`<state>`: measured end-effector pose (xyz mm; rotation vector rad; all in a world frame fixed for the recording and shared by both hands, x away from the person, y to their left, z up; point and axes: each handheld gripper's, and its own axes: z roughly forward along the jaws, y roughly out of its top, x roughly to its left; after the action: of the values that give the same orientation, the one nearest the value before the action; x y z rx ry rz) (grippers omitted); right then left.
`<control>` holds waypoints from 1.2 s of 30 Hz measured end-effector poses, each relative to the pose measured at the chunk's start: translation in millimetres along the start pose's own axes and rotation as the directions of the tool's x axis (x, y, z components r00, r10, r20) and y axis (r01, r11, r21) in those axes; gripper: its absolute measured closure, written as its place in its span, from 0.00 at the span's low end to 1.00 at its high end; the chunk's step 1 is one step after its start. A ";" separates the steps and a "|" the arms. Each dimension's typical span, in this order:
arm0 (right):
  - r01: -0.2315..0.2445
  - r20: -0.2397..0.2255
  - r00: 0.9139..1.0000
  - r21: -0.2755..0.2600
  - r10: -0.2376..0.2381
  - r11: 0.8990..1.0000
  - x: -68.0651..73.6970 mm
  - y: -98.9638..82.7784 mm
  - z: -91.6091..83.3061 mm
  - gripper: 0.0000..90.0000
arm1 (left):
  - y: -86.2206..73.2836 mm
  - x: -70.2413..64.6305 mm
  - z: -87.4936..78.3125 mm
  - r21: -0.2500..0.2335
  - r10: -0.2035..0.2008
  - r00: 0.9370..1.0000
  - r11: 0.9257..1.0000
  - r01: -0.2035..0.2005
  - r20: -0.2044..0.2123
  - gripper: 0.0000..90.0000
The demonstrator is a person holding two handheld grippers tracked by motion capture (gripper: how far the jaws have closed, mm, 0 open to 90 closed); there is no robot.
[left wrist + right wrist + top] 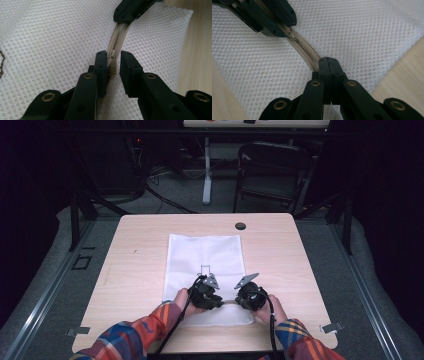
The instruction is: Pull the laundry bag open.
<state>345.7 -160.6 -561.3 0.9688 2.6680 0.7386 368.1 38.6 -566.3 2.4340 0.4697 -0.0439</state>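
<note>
A: What is lying nearest on the desk (135,270)?

B: A white mesh bag (205,260), honeycomb-textured, flat at the desk's middle, its beige zipper (305,51) running along the near edge.

A: And the fingers?

B: The right gripper (329,65) is pinching the zipper tape, fingers closed on it. The left gripper (114,61) is straddling the slider, its fingers slightly apart, one touching.

A: Farther off?

B: A dark folding chair (272,170) is standing beyond the desk.

White mesh bag (205,257), two grippers, wooden table (135,270)
</note>
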 end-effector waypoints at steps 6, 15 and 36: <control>-0.005 0.001 1.000 -0.002 0.005 1.000 0.2 0.0 0.2 1.00 | 3.0 0.1 3.5 0.011 -0.002 1.000 1.000 0.002 -0.024 0.88; -0.008 0.007 1.000 0.006 0.008 1.000 1.4 0.9 0.3 1.00 | 4.1 -2.7 -0.5 0.030 0.004 0.999 1.000 -0.003 -0.040 0.91; -0.007 -0.001 1.000 0.006 0.007 1.000 0.7 1.0 0.2 1.00 | -6.7 4.8 -15.0 0.037 -0.031 0.999 0.999 0.032 -0.033 0.91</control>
<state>345.8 -159.5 -561.0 0.9795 2.6708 0.7332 369.0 54.1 -559.2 2.4669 0.5263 -0.0272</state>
